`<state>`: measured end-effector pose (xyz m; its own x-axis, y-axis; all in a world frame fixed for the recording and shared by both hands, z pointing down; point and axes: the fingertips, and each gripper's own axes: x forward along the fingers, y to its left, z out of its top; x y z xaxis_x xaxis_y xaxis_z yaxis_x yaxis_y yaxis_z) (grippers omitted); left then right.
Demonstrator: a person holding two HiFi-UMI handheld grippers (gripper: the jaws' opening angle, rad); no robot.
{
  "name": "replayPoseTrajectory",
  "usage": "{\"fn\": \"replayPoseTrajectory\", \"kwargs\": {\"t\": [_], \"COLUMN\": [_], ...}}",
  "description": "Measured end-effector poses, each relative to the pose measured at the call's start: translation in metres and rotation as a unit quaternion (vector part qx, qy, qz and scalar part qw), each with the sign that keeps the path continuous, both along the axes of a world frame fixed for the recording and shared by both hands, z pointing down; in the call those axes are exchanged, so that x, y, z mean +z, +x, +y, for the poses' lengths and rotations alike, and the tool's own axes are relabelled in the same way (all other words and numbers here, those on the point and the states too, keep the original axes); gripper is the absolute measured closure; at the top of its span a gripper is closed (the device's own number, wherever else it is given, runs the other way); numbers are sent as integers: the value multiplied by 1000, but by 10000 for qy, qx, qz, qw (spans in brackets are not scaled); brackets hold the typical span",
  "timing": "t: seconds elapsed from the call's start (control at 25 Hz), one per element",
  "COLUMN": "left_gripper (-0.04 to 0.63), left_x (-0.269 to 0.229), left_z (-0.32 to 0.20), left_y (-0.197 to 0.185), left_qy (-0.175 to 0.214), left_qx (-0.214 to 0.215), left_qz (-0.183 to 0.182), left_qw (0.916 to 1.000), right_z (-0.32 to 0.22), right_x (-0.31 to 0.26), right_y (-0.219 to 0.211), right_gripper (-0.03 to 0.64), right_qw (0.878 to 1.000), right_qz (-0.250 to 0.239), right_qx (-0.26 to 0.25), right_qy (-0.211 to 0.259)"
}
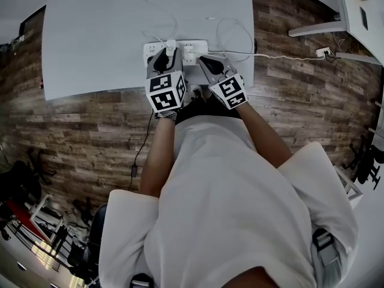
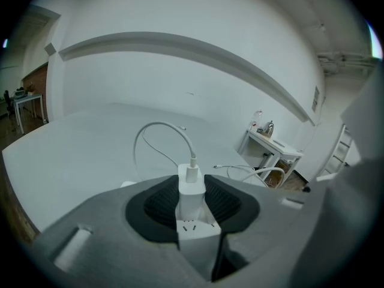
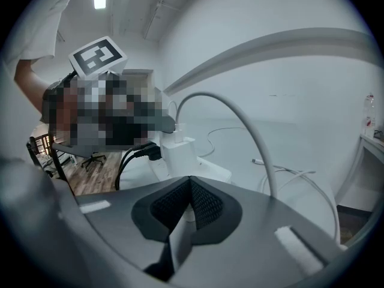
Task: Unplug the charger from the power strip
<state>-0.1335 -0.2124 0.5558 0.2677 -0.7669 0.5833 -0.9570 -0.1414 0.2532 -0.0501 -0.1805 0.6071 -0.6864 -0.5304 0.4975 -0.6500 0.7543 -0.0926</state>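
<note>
1. Left gripper (image 2: 192, 204) clamps the charger (image 2: 191, 185), which sits plugged in the strip (image 1: 198, 44) on the table (image 1: 90, 35), ready to pull.
2. Right gripper (image 3: 191, 191), jaws together, sits at the strip, likely to pin it.

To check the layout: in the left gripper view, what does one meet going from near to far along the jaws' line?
power strip → charger → white cable → side table
</note>
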Motion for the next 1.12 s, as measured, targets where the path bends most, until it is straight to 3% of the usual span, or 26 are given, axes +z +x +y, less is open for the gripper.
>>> {"fn": "replayPoseTrajectory", "kwargs": {"t": [0.08,0.24,0.32,0.6,0.96,1.12], "left_gripper": [456,456,456,456,456,456], "left_x": [0,-1,-1,-2,-2,-2], "left_z": [1,5,6,6,3,3], "left_y": [2,6,9,10,2,5], "left_qy": [20,168,205,214,72,100], "left_qx": [87,535,649,665,317,382], "left_qz": [-165,-1093,-1280,-1298,-645,-814], "left_qw": [9998,9924,9894,9891,9974,9959], "right_z": [1,1,1,1,0,-1], "right_x": [0,-1,-1,-2,-2,-2], "right_y": [1,-2,-2,-2,-3,-1], "right_gripper": [615,615,615,615,615,615], "right_qw": [10000,10000,10000,10000,10000,10000], "right_qz": [1,0,2,-5,-3,-5], "right_qx": [1,4,-1,-4,-10,-24], "right_qy": [-2,12,9,19,-9,-15]}}
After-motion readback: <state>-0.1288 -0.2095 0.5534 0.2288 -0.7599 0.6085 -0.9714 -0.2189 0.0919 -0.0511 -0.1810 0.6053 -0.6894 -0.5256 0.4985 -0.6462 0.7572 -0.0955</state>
